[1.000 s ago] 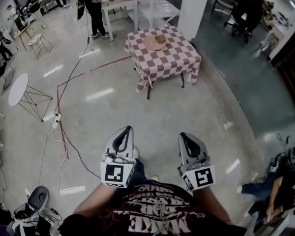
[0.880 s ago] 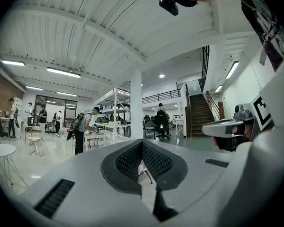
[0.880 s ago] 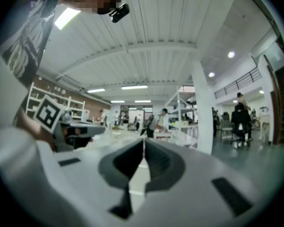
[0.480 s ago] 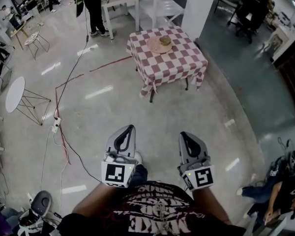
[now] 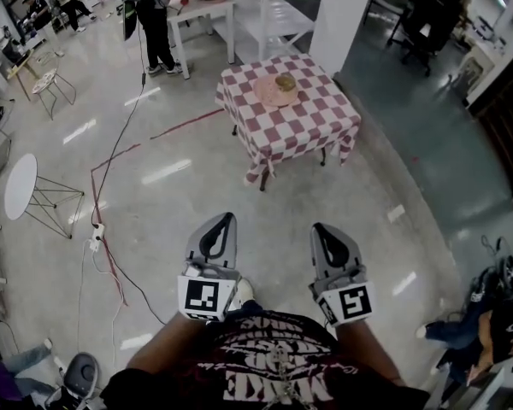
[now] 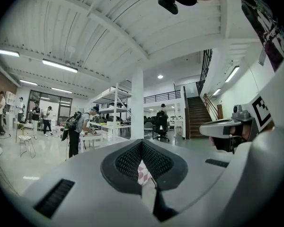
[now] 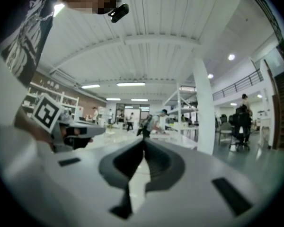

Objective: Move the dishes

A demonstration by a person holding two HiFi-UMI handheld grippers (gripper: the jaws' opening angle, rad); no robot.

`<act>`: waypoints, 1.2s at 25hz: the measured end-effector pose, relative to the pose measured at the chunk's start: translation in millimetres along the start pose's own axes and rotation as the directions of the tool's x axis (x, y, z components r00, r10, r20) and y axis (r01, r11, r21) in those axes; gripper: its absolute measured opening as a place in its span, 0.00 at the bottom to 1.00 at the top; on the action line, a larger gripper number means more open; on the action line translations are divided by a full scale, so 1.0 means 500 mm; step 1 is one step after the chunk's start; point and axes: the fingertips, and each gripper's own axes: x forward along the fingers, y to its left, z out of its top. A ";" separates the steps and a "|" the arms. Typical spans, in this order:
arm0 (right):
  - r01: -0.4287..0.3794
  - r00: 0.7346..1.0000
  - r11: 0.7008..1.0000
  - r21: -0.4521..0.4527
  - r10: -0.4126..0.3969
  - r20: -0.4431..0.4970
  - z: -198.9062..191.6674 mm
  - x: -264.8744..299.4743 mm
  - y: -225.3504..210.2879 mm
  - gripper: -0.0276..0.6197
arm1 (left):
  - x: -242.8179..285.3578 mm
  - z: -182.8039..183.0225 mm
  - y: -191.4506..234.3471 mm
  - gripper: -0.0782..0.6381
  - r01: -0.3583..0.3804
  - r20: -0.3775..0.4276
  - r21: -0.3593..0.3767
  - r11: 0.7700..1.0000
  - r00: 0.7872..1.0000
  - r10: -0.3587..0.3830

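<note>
Checkered table (image 5: 312,118) nearer, bowl (image 5: 285,82) on plate (image 5: 265,95); left gripper (image 5: 225,221) and right gripper (image 5: 319,230) fingers together.

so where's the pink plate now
The round pink plate sits top centre in the head view, on the red-and-white checked table, beside the white pillar.

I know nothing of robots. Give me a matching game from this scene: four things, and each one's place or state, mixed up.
1 plate
2 round table
3 left gripper
4 pillar

A behind the checked table
B shut, empty
C on the checked table
D on the floor, far left

Pairs: 1-C, 2-D, 3-B, 4-A
</note>
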 end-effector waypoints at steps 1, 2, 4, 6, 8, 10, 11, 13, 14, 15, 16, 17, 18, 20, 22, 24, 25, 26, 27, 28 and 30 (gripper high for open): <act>0.004 1.000 1.000 -0.004 -0.004 0.001 0.003 0.010 0.003 0.10 | 0.006 0.002 0.008 0.14 0.009 0.006 0.002 1.000 1.000 -0.009; 0.010 1.000 1.000 -0.005 -0.010 -0.002 0.004 0.021 0.006 0.10 | 0.010 0.004 0.015 0.14 0.017 0.011 0.004 1.000 1.000 -0.017; 0.016 1.000 1.000 -0.002 -0.016 -0.011 0.004 0.041 0.013 0.10 | 0.019 0.004 0.033 0.14 0.026 0.016 0.000 1.000 1.000 -0.026; 0.012 1.000 1.000 -0.002 -0.012 -0.019 0.004 0.056 0.019 0.10 | 0.027 -0.001 0.052 0.14 0.024 0.012 -0.015 1.000 1.000 -0.023; 0.010 1.000 1.000 -0.003 -0.010 -0.026 0.006 0.064 0.020 0.10 | 0.037 -0.003 0.067 0.14 0.022 0.014 -0.022 1.000 1.000 -0.022; 0.022 0.999 1.000 0.009 -0.022 -0.036 0.003 0.067 0.014 0.10 | 0.044 -0.006 0.074 0.14 0.029 0.016 -0.018 0.999 0.999 -0.029; 0.031 0.999 0.999 0.021 -0.030 -0.040 0.000 0.068 0.008 0.10 | 0.049 -0.009 0.075 0.14 0.035 0.016 -0.015 0.999 0.999 -0.034; 0.048 0.998 0.998 0.044 -0.046 -0.047 -0.007 0.072 -0.004 0.10 | 0.061 -0.021 0.076 0.14 0.043 0.006 -0.016 0.999 0.999 -0.043; 0.054 0.997 0.997 0.047 -0.052 -0.051 -0.009 0.074 -0.009 0.10 | 0.069 -0.028 0.077 0.14 0.045 0.001 -0.017 0.999 0.999 -0.045; 0.057 0.997 0.997 0.046 -0.055 -0.054 -0.010 0.077 -0.012 0.10 | 0.077 -0.032 0.078 0.14 0.049 -0.001 -0.012 0.999 0.999 -0.049; 0.057 0.997 0.997 0.043 -0.055 -0.055 -0.009 0.081 -0.015 0.10 | 0.085 -0.035 0.079 0.14 0.053 -0.003 -0.007 0.999 0.999 -0.053; 0.055 0.997 0.998 0.041 -0.053 -0.055 -0.009 0.087 -0.018 0.10 | 0.092 -0.036 0.080 0.14 0.057 -0.006 -0.003 0.998 0.998 -0.057; 0.051 0.997 0.998 0.042 -0.049 -0.057 -0.010 0.095 -0.023 0.10 | 0.099 -0.037 0.082 0.14 0.059 -0.010 -0.001 0.998 0.998 -0.059; 0.041 0.997 0.998 0.048 -0.038 -0.062 -0.016 0.113 -0.033 0.10 | 0.114 -0.042 0.090 0.14 0.051 -0.017 -0.002 0.999 0.999 -0.051; 0.033 0.997 0.998 0.059 -0.029 -0.068 -0.025 0.130 -0.043 0.10 | 0.132 -0.049 0.103 0.14 0.033 -0.027 0.000 0.999 0.999 -0.033; 0.025 0.997 0.997 0.068 -0.020 -0.078 -0.035 0.149 -0.057 0.10 | 0.154 -0.056 0.111 0.14 0.024 -0.042 0.013 1.000 0.999 -0.023; 0.019 0.996 0.997 0.068 -0.013 -0.083 -0.039 0.160 -0.064 0.10 | 0.166 -0.060 0.113 0.14 0.021 -0.050 0.018 1.000 0.999 -0.020; 0.009 0.996 0.998 0.067 -0.004 -0.087 -0.043 0.171 -0.071 0.10 | 0.178 -0.066 0.115 0.14 0.016 -0.057 0.018 1.000 0.998 -0.015; -0.002 0.996 0.998 0.063 0.008 -0.089 -0.045 0.185 -0.077 0.10 | 0.190 -0.071 0.119 0.14 0.009 -0.064 0.014 1.000 0.998 -0.008; -0.015 0.996 0.998 0.059 0.021 -0.092 -0.048 0.199 -0.083 0.10 | 0.202 -0.076 0.123 0.14 0.000 -0.070 0.008 1.000 0.998 0.001; -0.034 0.994 0.998 0.058 0.039 -0.098 -0.051 0.230 -0.102 0.10 | 0.230 -0.080 0.130 0.14 -0.015 -0.081 -0.002 1.000 0.997 0.015</act>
